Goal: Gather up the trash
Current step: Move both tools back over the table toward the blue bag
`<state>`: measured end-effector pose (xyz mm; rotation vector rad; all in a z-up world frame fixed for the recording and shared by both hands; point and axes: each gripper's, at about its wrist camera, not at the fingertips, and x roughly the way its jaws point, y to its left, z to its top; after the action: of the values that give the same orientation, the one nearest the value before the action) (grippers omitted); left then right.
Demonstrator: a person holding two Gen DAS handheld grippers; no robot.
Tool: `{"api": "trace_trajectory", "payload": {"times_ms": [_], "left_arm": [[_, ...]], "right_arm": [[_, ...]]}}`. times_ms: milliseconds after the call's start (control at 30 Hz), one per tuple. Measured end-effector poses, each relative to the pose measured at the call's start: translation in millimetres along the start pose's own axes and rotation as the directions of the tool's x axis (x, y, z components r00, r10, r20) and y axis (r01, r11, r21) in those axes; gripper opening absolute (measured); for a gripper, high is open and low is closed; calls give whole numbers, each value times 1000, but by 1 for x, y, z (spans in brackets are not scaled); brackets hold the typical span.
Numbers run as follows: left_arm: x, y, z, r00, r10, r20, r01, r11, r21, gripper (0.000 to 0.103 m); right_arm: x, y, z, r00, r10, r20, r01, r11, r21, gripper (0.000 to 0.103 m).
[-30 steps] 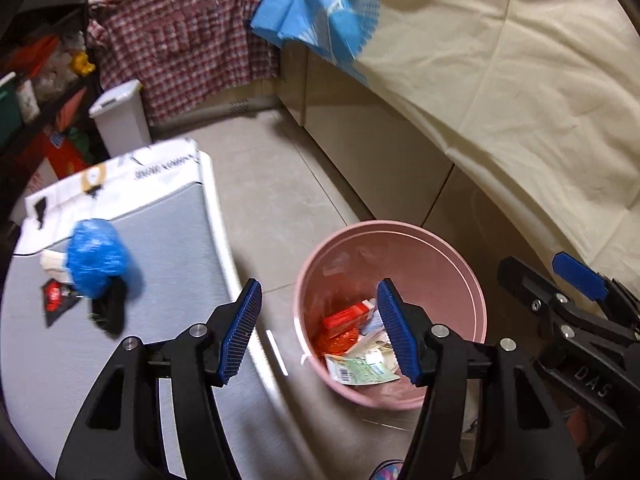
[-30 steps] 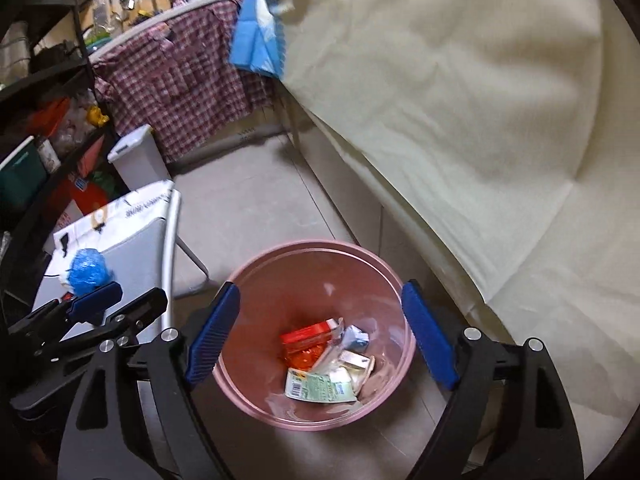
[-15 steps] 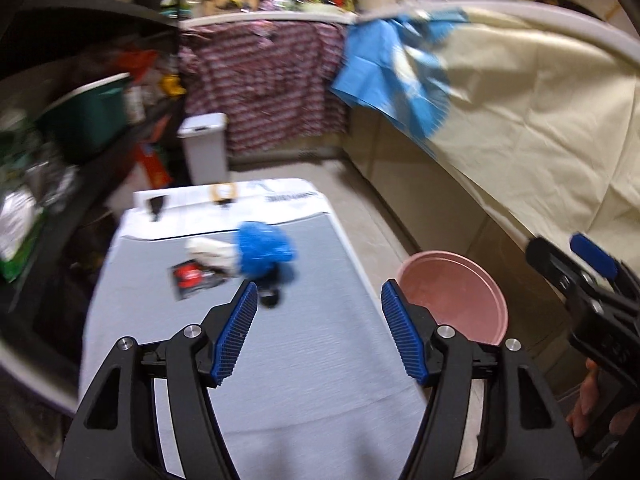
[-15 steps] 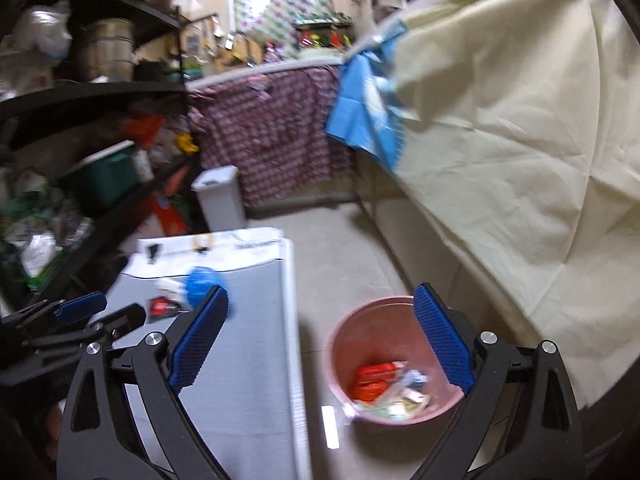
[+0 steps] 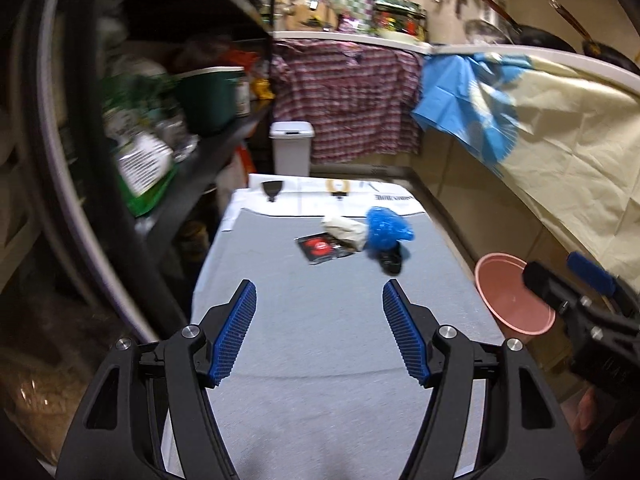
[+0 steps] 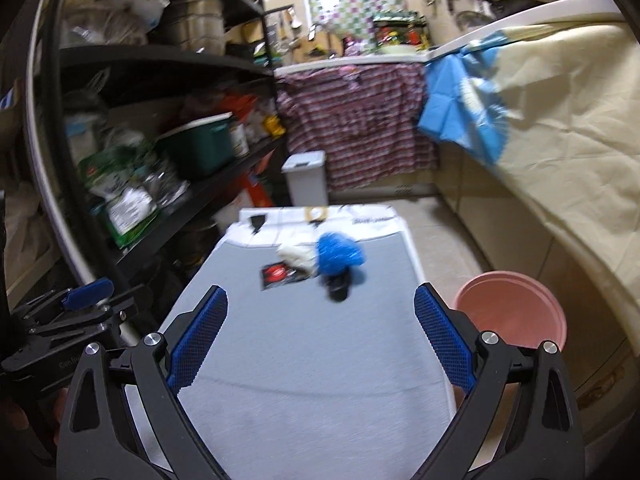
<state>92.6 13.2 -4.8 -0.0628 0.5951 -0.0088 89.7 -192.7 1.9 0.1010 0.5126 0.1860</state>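
Observation:
Trash lies at the far end of a grey-covered table (image 5: 320,360): a crumpled blue plastic wad (image 5: 386,227), a crumpled white paper (image 5: 345,230), a black-and-red wrapper (image 5: 322,249) and a small black object (image 5: 391,261). They also show in the right wrist view: blue wad (image 6: 338,255), white paper (image 6: 296,257), wrapper (image 6: 278,274). A pink bin (image 5: 514,294) stands on the floor right of the table, also in the right wrist view (image 6: 512,310). My left gripper (image 5: 318,336) and my right gripper (image 6: 318,340) are both open and empty, above the table's near part.
A black shelving rack (image 6: 160,140) full of goods runs along the left. A white lidded bin (image 5: 291,148) stands beyond the table. A counter draped with beige cloth (image 5: 560,152) and a blue sheet (image 5: 464,112) lines the right. A plaid cloth (image 5: 348,100) hangs behind.
Both grippers have swung up and left from above the pink bin to face along the table. The trash pile now lies ahead of both. Both stayed open.

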Motion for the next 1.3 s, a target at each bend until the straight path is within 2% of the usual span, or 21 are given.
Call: {"api": "trace_trajectory", "payload": {"times_ms": [233,467,1067,1300], "left_arm": [[0,31,-13,999,41,23,-40,998,-52,65],[5,48,-20,999,51,13,-49,995,-87,65],[8,58,-22,998,59,1,-58,989,-133,65],[11,54,-18,999,50,5,-49,992,-112,65]], "right_arm": [[11,31,-14,999,34,-36,-36,998,-50,93],[19,42,-18,997,34,-62,-39,997,-69,93],[27,47,-22,995,41,-90,-48,996,-72,93],[31,43,-18,995,50,-91,-55,997,-62,93]]}}
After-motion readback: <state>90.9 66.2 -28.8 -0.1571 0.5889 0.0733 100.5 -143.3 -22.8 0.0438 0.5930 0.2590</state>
